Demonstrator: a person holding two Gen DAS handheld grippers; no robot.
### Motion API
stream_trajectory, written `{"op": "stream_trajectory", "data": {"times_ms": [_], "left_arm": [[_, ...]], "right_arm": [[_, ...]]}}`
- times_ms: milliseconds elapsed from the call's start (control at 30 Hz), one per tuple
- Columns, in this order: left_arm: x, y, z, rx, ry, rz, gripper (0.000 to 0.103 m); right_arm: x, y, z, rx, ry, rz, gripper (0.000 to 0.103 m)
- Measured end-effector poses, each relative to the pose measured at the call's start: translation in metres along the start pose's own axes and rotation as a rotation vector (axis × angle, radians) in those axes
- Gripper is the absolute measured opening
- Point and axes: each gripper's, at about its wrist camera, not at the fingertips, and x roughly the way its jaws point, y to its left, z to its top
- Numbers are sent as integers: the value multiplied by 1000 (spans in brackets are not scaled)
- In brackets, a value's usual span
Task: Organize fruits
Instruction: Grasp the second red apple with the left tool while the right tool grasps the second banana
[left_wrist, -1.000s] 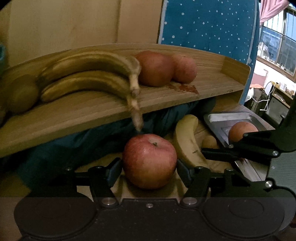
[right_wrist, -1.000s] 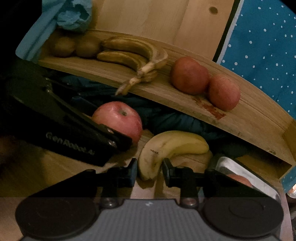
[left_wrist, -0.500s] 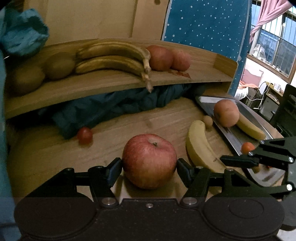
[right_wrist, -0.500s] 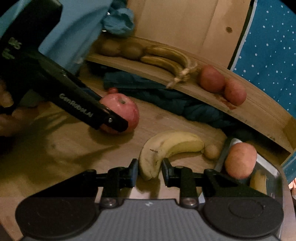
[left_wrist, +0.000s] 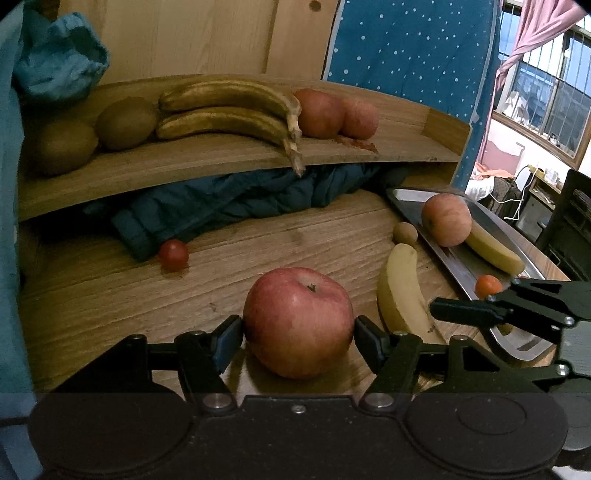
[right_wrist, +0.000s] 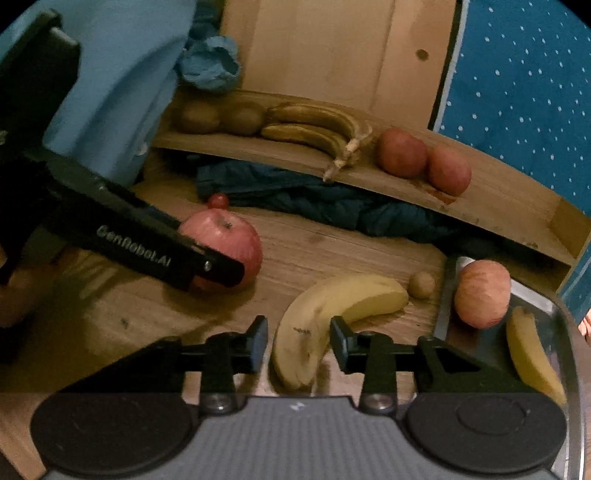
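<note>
A red apple (left_wrist: 295, 317) rests on the wooden table between the pads of my left gripper (left_wrist: 299, 328). Its jaws are beginning to open, and both pads still touch the apple's sides. To the apple's right a yellow banana (right_wrist: 332, 306) lies on the table. My right gripper (right_wrist: 299, 339) straddles the banana's near end. Its jaws are opening, and a gap shows on each side of the banana. A metal tray (left_wrist: 410, 199) at the right holds another apple (left_wrist: 447, 219), a banana (left_wrist: 495, 251) and a small orange fruit (left_wrist: 487, 285).
A raised wooden shelf (left_wrist: 221, 155) at the back carries kiwis, two brown bananas and two apples. A dark blue jacket (left_wrist: 240, 203) is bunched under it. A cherry tomato (left_wrist: 173, 254) and a small brown fruit (left_wrist: 405, 232) lie on the table.
Both grippers drew back from the shelf with their fruit over the table. The right jaws then spread off the banana. The apple stays between the left pads.
</note>
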Motion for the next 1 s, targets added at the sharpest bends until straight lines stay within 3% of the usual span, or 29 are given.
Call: {"op": "stream_trajectory", "data": {"times_ms": [100,267,567,1000], "left_arm": [[4,0,1,-2,3,1,69],[9,2,1,-16,19,-10,69],[3,-1,-3,-9,18,1,68],[-18,-10,-11,-17,-15,-17,68]], "right_arm": [[11,1,4,29,3,-34,52],[27,-5,1,125,18,-72,55],[18,-8,-8,196,-18,-79,40],[-16,-3,-16,221,-90,-45,37]]}}
